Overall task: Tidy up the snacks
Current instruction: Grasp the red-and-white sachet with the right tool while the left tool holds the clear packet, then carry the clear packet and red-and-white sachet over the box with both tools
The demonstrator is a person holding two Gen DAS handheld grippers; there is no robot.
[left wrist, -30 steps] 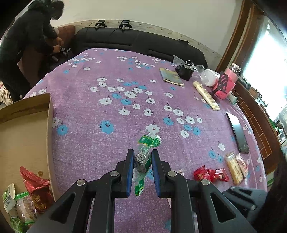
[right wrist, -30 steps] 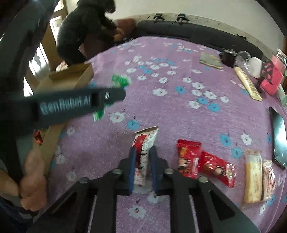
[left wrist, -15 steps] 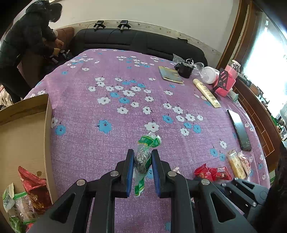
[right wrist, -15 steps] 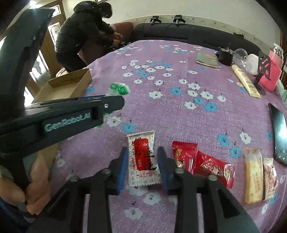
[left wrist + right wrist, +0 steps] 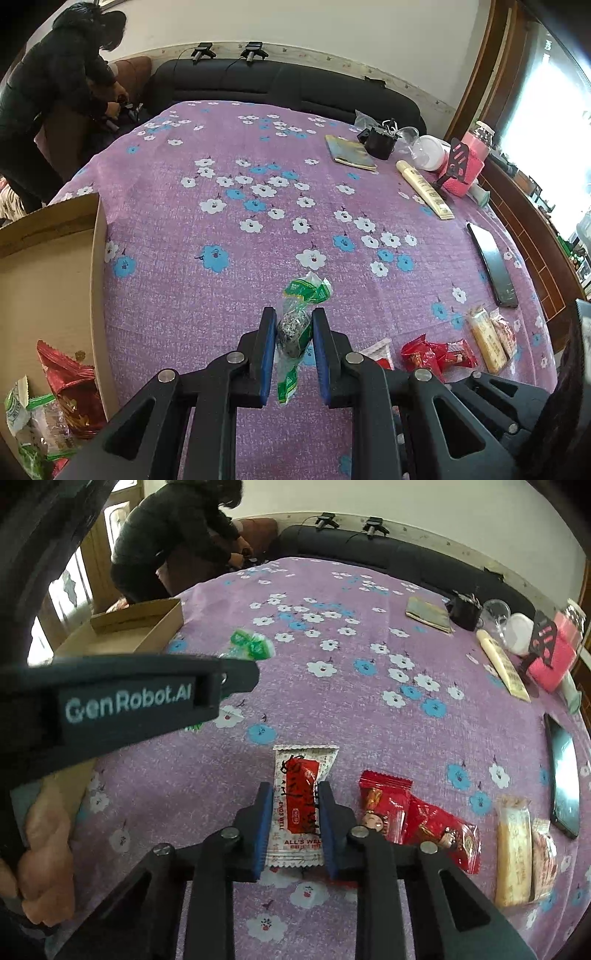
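Purple flowered cloth spreads under us: our left gripper (image 5: 294, 350) pinches the green-wrapped snack (image 5: 295, 328) clear of it, while our right gripper (image 5: 295, 827) brackets the white-and-red packet (image 5: 300, 805), lying flat, jaws narrow but contact unclear. That slick film could slip out on lifting. Only the left view shows, at nine o'clock, snacks already inside the cardboard box (image 5: 96, 258); beyond, someone bends by the sofa.

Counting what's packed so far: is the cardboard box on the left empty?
Not empty. The cardboard box already holds a red packet and a green-and-white packet at its near end.
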